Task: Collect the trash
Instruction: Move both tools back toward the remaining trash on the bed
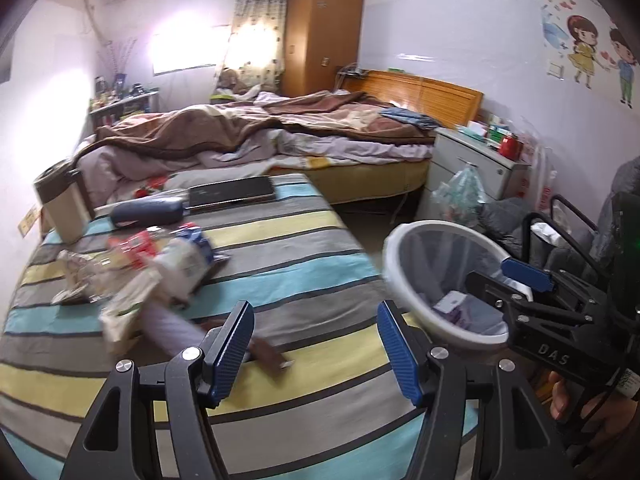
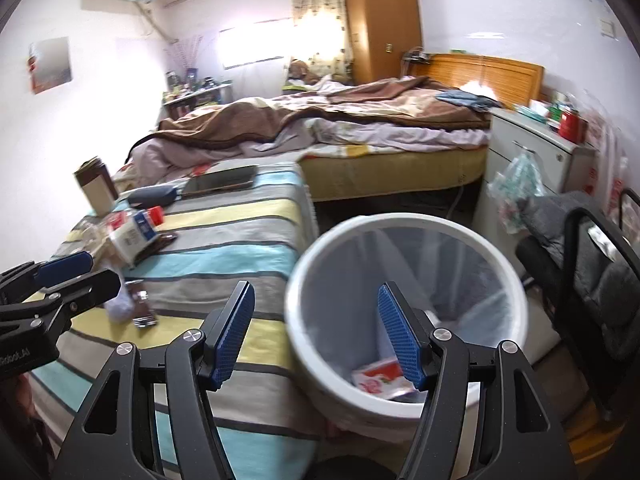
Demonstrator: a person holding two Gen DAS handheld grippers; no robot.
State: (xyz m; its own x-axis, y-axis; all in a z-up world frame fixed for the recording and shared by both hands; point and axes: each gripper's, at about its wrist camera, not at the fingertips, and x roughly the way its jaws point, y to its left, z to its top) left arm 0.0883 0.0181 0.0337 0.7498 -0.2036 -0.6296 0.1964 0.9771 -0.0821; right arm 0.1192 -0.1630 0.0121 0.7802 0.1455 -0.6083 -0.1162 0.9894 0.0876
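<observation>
now both grippers [image 1: 316,354] [image 2: 316,334] gape near bin [image 2: 304,280].

A home bedroom: an unmade bed [image 1: 280,132], a wooden wardrobe [image 1: 324,32] behind it, probably a nightstand [image 1: 472,164] beside it.

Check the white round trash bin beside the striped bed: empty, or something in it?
Not empty. The white round trash bin holds a red-and-white wrapper at the bottom, far from full.

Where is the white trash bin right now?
The white trash bin stands on the floor just right of the striped bed, under the open right gripper; a red-and-white wrapper lies inside.
</observation>
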